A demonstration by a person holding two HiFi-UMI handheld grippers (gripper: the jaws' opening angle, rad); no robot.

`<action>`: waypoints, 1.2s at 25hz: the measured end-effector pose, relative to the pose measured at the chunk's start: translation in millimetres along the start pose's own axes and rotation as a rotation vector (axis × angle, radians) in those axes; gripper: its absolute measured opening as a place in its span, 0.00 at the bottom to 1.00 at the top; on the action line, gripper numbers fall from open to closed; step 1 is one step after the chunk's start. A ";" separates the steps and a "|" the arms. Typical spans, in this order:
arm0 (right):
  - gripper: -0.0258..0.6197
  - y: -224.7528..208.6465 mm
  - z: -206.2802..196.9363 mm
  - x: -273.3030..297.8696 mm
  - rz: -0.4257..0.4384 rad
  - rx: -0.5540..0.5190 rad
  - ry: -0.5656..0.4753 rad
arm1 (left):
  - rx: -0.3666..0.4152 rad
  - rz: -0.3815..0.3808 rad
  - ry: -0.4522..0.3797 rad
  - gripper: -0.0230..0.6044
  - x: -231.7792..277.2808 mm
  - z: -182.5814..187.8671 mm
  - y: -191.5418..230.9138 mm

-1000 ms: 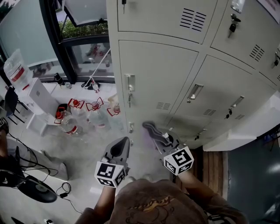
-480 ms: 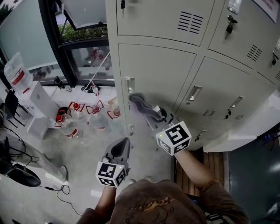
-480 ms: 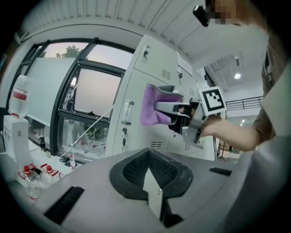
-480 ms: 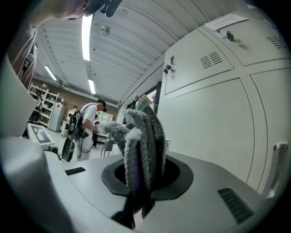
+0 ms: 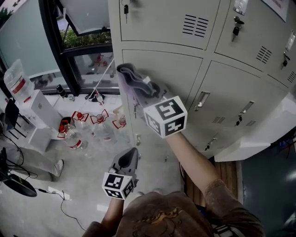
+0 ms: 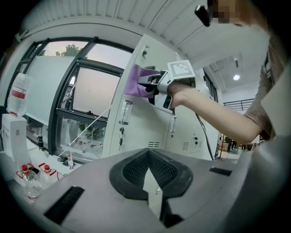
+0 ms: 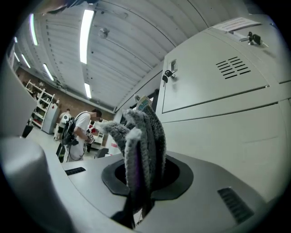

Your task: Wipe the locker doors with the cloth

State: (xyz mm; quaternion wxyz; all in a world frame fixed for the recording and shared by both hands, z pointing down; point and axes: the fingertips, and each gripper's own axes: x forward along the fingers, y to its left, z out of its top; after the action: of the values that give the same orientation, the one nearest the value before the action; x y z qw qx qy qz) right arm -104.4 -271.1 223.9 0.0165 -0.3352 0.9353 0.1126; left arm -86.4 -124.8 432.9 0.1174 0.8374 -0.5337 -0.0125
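Head view shows the right gripper [image 5: 144,90] clamped on the purple cloth [image 5: 128,74], the locker door [image 5: 181,69] spreading right and below it (left gripper [image 5: 126,158], jaws together, hangs farther off).

Soft daylight from the window [image 6: 93,93] and ceiling strip lights [image 7: 86,34] light everything evenly; both gripper views bulge, with black corners.

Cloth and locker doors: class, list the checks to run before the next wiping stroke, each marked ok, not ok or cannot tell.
1. Cloth clamped in right gripper: ok, jaws shut on it.
2. Cloth pressed on locker door: cannot tell; it sits at the door's upper left corner.
3. Left gripper out of the way: ok, held low, shut, empty.
4. Key in the door above clear of cloth: ok, apart.
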 end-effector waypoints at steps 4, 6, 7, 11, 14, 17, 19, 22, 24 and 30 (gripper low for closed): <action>0.12 -0.6 15.8 19.6 -0.005 0.010 -0.013 | 0.005 -0.001 -0.005 0.04 -0.5 2.9 -0.8; 0.12 -3.7 22.4 27.5 -0.017 0.005 -0.016 | 0.004 0.001 -0.007 0.04 -0.9 2.9 -0.6; 0.12 -6.5 24.4 30.9 -0.026 0.006 -0.013 | 0.004 0.001 -0.008 0.04 -1.1 2.9 -1.0; 0.12 -15.6 24.1 40.6 -0.057 0.016 0.010 | -0.001 -0.002 0.006 0.04 -2.1 -0.5 -3.0; 0.12 -17.4 19.5 45.3 -0.069 0.018 0.027 | -0.004 -0.003 0.020 0.04 -3.5 -2.7 -3.1; 0.12 -20.3 14.9 48.3 -0.084 0.016 0.040 | -0.003 0.003 0.007 0.04 -4.4 -0.2 -0.6; 0.12 -23.7 13.7 48.8 -0.098 0.013 0.044 | 0.003 0.008 -0.009 0.04 -4.5 2.9 1.0; 0.12 -28.6 13.5 47.0 -0.109 0.024 0.046 | 0.002 0.007 -0.007 0.04 -5.2 2.5 0.9; 0.12 -31.3 13.3 45.3 -0.110 0.041 0.045 | 0.006 0.002 -0.004 0.04 -4.7 1.7 -0.6; 0.12 -41.9 10.6 34.1 -0.128 0.040 0.049 | 0.009 -0.015 0.008 0.04 -3.3 1.8 -5.3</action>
State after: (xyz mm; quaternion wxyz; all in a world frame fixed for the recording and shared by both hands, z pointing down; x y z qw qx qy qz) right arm -104.8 -321.4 201.6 0.0074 -0.3967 0.9140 0.0843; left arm -83.4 -120.1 429.7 0.1155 0.8420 -0.5269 -0.0074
